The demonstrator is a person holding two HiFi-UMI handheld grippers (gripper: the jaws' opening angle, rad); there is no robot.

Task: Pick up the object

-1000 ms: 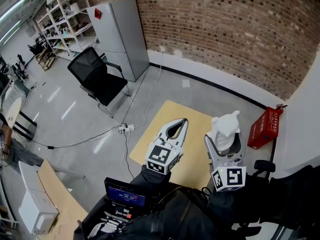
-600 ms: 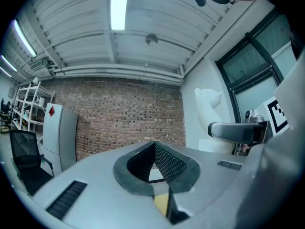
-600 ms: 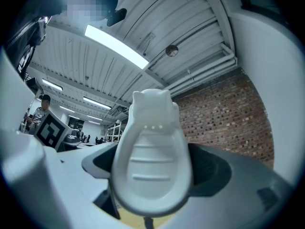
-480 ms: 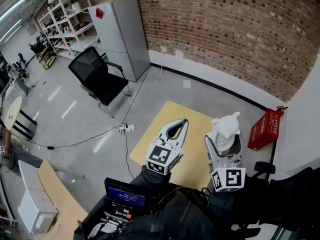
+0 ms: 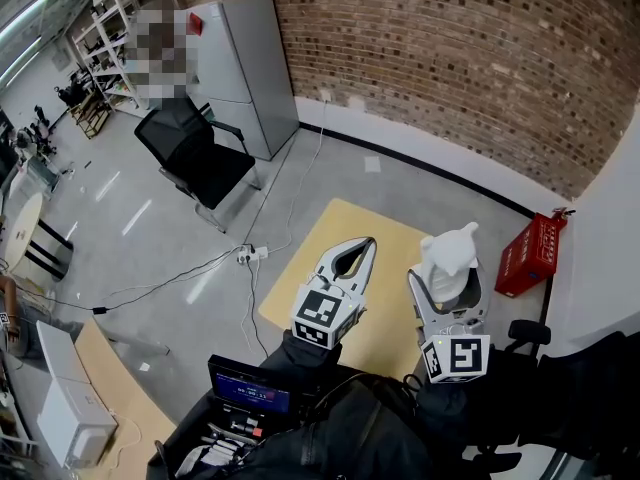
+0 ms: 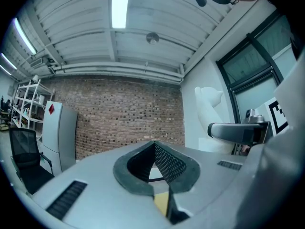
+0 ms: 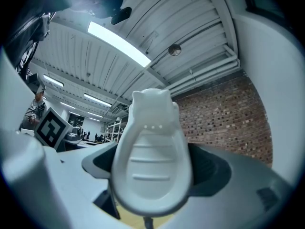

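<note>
A white plastic object (image 5: pixel 447 260) with a pointed top is held up in my right gripper (image 5: pixel 446 286), whose jaws are shut on it; in the right gripper view the white object (image 7: pixel 150 151) fills the middle between the dark pads. My left gripper (image 5: pixel 350 259) is raised beside it at the left, jaws shut with nothing between them. In the left gripper view the left gripper (image 6: pixel 155 165) has its ribbed pads meeting at the tip, and the white object (image 6: pixel 208 118) shows at the right. Both are held high above a yellow mat (image 5: pixel 340 238) on the floor.
A black office chair (image 5: pixel 195 153) and a grey fridge (image 5: pixel 235 68) stand at the left by the brick wall (image 5: pixel 450 58). A red crate (image 5: pixel 530 253) lies at the right of the mat. Cables and a power strip (image 5: pixel 250 256) cross the floor. A desk (image 5: pixel 110 408) is at the lower left.
</note>
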